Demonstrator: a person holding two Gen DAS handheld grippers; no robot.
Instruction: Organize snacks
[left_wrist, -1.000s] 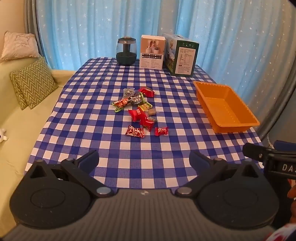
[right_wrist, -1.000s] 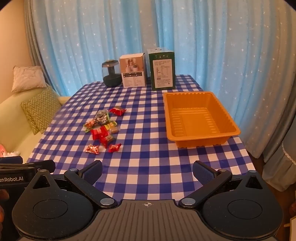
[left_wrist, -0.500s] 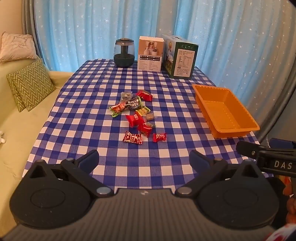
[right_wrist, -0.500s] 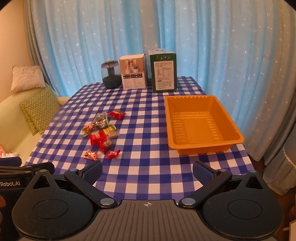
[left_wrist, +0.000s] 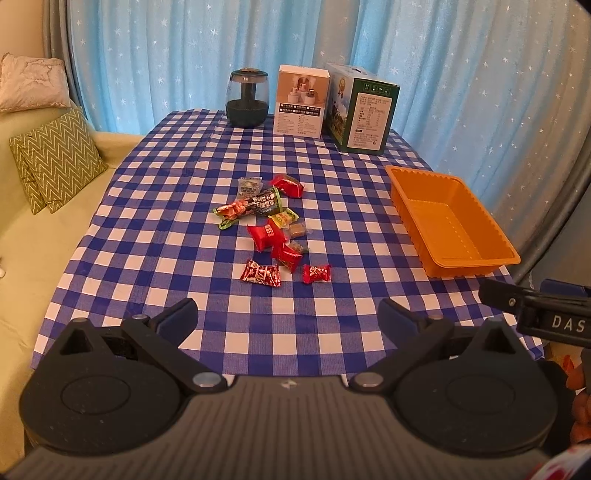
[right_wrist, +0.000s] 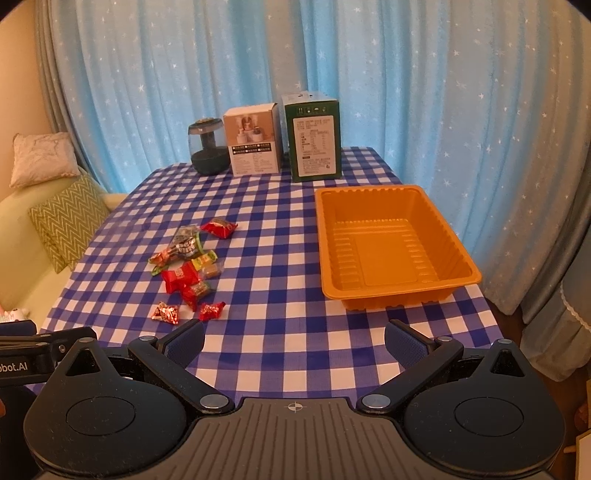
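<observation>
Several wrapped snacks (left_wrist: 271, 229) lie scattered mid-table on the blue checked cloth, mostly red wrappers with a long green one (left_wrist: 251, 206); the right wrist view shows the same snacks (right_wrist: 188, 267) to the left. An empty orange tray (left_wrist: 448, 221) stands to their right, seen again as the tray (right_wrist: 391, 247) straight ahead in the right wrist view. My left gripper (left_wrist: 288, 317) hangs open over the near table edge, short of the snacks. My right gripper (right_wrist: 294, 338) is open too, in front of the tray. Nothing is between either pair of fingers.
Along the table's far edge stand a dark jar (left_wrist: 247, 98), a white box (left_wrist: 301, 101) and a green box (left_wrist: 360, 112). A sofa with a zigzag cushion (left_wrist: 55, 158) lies left. Blue starred curtains hang behind. The other gripper's body (left_wrist: 535, 310) shows at the right.
Both grippers have drawn back and risen a little, so the table sits lower and farther in each view. The snacks and tray have not moved.
</observation>
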